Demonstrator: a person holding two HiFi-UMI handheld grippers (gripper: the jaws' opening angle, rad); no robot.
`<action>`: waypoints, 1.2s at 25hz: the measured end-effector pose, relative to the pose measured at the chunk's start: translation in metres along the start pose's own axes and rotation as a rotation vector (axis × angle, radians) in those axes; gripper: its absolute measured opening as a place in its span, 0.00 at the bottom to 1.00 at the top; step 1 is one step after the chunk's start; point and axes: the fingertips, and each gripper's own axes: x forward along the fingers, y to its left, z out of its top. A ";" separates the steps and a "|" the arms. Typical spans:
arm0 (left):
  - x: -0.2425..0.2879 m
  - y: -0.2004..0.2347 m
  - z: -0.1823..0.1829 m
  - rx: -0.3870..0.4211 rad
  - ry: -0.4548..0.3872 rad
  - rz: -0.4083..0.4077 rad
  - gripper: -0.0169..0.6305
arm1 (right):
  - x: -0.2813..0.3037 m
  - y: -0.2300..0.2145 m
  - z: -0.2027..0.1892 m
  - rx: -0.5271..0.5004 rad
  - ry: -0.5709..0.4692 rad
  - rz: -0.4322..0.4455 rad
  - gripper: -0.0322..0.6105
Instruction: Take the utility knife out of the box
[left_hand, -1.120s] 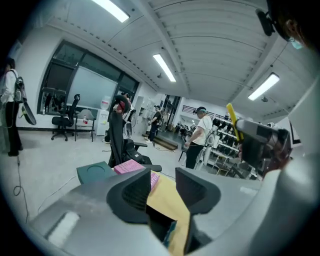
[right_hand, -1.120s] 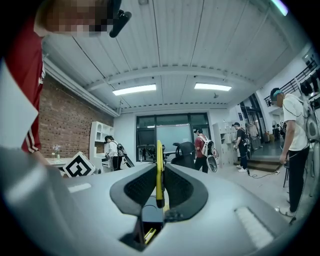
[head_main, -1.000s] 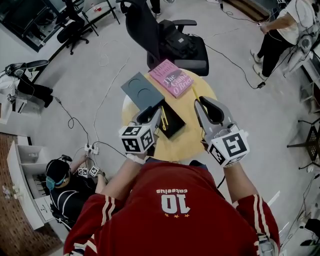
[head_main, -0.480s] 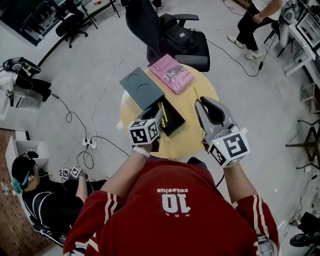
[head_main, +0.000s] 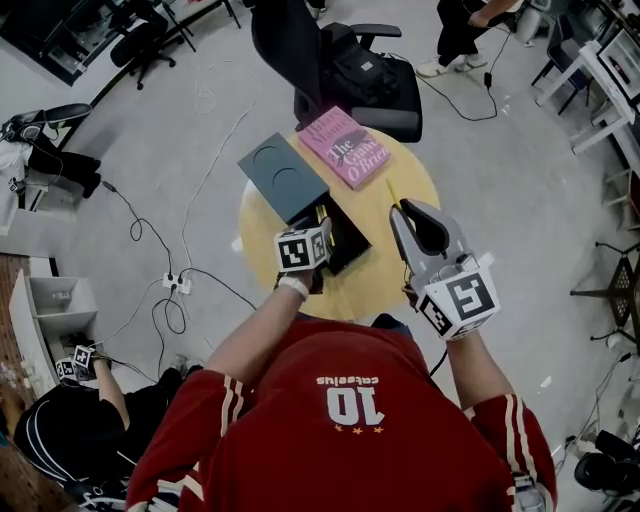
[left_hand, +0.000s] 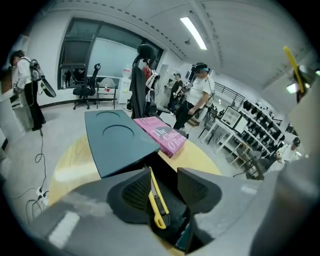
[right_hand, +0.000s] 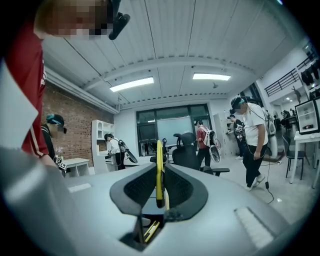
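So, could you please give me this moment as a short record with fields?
table: round, yellow, bearing box, lid and pink book
box: open, lid off at its far end
utility knife: lying inside the box
left gripper: open, jaws just opened wider, straddling the knife without pressing it
right gripper: shut on a thin yellow stick

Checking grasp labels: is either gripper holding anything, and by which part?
Right gripper pinches a thin yellow stick near one end. Left gripper, jaws just opening, holds nothing; utility knife lies between them.
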 end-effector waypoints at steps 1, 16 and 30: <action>0.004 0.002 0.000 -0.001 0.010 0.010 0.29 | 0.001 -0.001 0.000 0.002 0.002 0.000 0.13; 0.061 0.026 -0.014 0.036 0.201 0.116 0.30 | 0.018 -0.019 0.000 0.029 0.013 -0.009 0.13; 0.091 0.030 -0.050 0.153 0.477 0.173 0.30 | 0.006 -0.025 0.004 0.037 0.002 -0.037 0.13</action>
